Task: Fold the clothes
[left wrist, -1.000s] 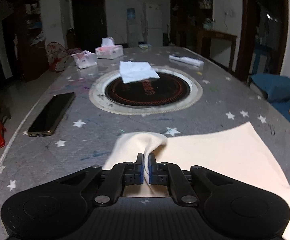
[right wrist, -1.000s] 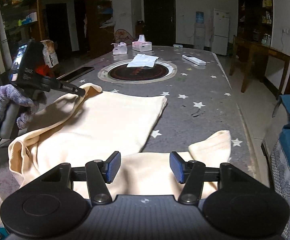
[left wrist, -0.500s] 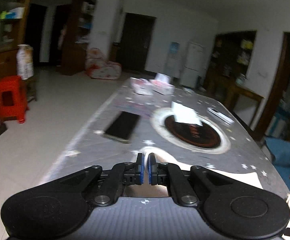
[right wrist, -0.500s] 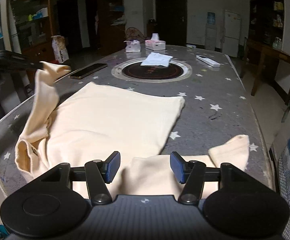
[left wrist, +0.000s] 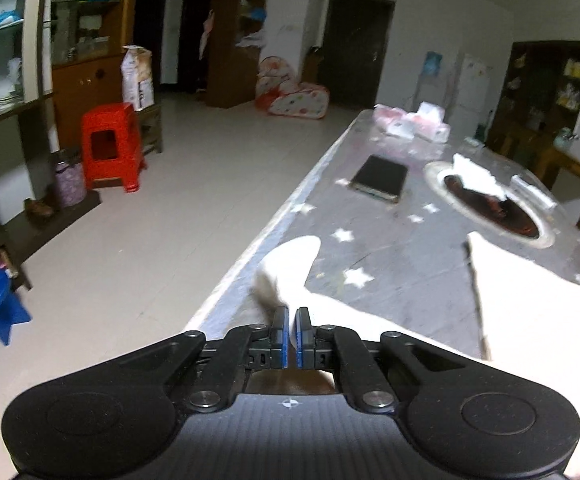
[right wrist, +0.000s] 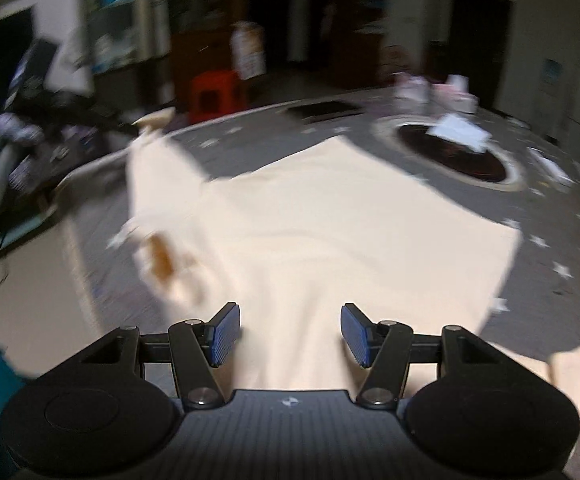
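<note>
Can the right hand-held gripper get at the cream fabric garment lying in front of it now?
Probably yes. The right hand-held gripper is open, and the cream fabric garment lies spread on the grey star-patterned table right ahead of its fingers, with nothing between them.

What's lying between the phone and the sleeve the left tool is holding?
Just bare starred tabletop, seen in the left wrist view; nothing sits between the phone and the sleeve pinched by the left tool.

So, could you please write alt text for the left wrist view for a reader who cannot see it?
The left gripper is shut on a sleeve of the cream garment over the near left edge of a grey star-patterned table. Farther along lie a dark phone and a round inset hob; a red stool stands on the floor.
</note>
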The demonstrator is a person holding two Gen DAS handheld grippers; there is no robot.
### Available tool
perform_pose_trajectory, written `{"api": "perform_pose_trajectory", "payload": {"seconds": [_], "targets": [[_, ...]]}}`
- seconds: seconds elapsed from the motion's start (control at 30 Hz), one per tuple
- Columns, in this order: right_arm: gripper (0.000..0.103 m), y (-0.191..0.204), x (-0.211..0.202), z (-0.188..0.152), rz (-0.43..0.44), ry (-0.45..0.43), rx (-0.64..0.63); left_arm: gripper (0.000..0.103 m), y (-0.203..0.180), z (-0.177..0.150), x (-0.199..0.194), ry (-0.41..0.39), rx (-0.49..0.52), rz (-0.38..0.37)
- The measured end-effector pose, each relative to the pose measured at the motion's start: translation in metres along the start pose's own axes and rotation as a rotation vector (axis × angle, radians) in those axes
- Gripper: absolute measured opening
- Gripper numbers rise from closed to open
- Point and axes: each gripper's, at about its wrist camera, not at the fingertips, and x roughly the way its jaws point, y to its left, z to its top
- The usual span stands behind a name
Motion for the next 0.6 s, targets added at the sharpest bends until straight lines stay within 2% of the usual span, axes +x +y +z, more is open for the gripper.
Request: {"api": "perform_pose_trajectory", "payload": {"seconds": [0.13, 0.27, 0.37, 0.5, 0.6], "targets": [[0.057, 0.014, -0.006, -0.008, 0.081, 0.048, -0.051, 0.004, 0.007, -0.005, -0.002, 0.017, 0.033, 0.067], [0.056, 0.017, -0.017, -0.009, 0.125, 0.056, -0.046, 0.005, -0.003, -0.007, -0.014, 0.009, 0.059, 0.004], [0.054, 0.015, -0.024, -0.001, 0.137, 0.016, -0.032, 0.006, -0.011, -0.008, -0.024, 0.004, 0.079, -0.044], [0.042, 0.015, -0.014, 0.012, 0.147, -0.001, -0.035, 0.006, -0.051, -0.012, -0.035, 0.015, 0.149, -0.23], [0.039, 0.016, -0.004, 0.015, 0.151, 0.012, -0.036, 0.009, -0.079, -0.022, -0.047, 0.049, 0.216, -0.409]]}}
